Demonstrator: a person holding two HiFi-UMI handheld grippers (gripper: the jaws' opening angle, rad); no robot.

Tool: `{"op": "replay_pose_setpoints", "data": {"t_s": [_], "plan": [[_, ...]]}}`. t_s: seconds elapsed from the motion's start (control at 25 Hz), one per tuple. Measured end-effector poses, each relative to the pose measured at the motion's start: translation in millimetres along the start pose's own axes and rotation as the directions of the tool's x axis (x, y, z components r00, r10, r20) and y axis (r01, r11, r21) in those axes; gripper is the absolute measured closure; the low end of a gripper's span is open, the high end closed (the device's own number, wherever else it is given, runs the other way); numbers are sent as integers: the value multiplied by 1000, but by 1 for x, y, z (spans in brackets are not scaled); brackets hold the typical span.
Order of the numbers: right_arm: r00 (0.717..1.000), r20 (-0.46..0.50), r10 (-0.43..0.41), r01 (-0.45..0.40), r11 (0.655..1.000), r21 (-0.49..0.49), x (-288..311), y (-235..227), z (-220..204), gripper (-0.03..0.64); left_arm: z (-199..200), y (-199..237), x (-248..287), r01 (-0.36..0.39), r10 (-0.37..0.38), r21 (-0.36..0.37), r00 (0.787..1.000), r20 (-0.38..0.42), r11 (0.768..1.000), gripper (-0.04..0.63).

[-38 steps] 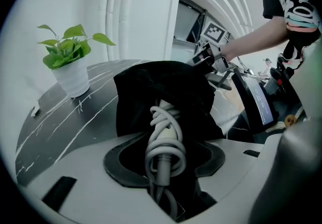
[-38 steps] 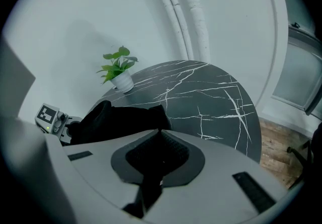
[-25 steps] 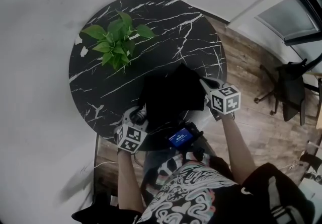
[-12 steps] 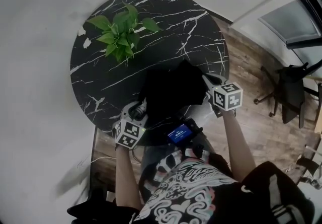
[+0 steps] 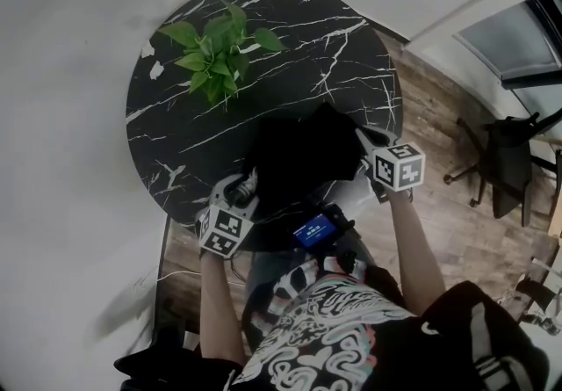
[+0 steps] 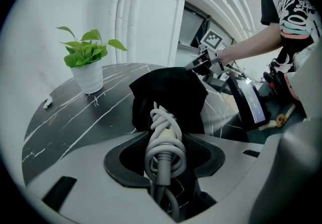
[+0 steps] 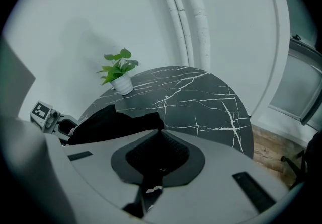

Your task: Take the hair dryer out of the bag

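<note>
I am working the hair dryer out of a black bag (image 5: pixel 294 161) on the bench (image 5: pixel 334 47).
At the bag's mouth my left gripper (image 6: pixel 163 155) is clamping the dryer's coiled white cord (image 6: pixel 162 130); its body is hiding inside. My right gripper (image 5: pixel 364 148) is pinching the bag's right edge, jaws together on fabric, probably anchoring it against the pull.

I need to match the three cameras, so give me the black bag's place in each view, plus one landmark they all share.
Head view: black bag at centre, on the near part of the table.
Left gripper view: centre, just behind the white cord.
Right gripper view: left of centre, stretching toward the picture's middle.
Shared landmark: potted plant.
</note>
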State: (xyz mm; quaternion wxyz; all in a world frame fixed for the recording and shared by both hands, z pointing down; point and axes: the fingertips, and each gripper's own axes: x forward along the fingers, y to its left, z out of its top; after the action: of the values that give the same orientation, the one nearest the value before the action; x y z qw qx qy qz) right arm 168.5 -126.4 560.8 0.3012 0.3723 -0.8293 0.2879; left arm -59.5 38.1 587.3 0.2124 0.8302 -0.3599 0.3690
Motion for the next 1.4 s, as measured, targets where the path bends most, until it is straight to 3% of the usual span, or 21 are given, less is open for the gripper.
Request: {"op": "replay_pose_setpoints", "data": {"t_s": [0.88, 1.4], "plan": [[993, 103, -63, 69, 996, -57, -13, 6, 22, 594, 17, 4, -26, -42, 43, -2, 997, 64, 999, 396], [984, 141, -108, 110, 994, -5, -31, -14, 29, 594, 32, 15, -38, -72, 72, -5, 990, 119, 997, 400]]}}
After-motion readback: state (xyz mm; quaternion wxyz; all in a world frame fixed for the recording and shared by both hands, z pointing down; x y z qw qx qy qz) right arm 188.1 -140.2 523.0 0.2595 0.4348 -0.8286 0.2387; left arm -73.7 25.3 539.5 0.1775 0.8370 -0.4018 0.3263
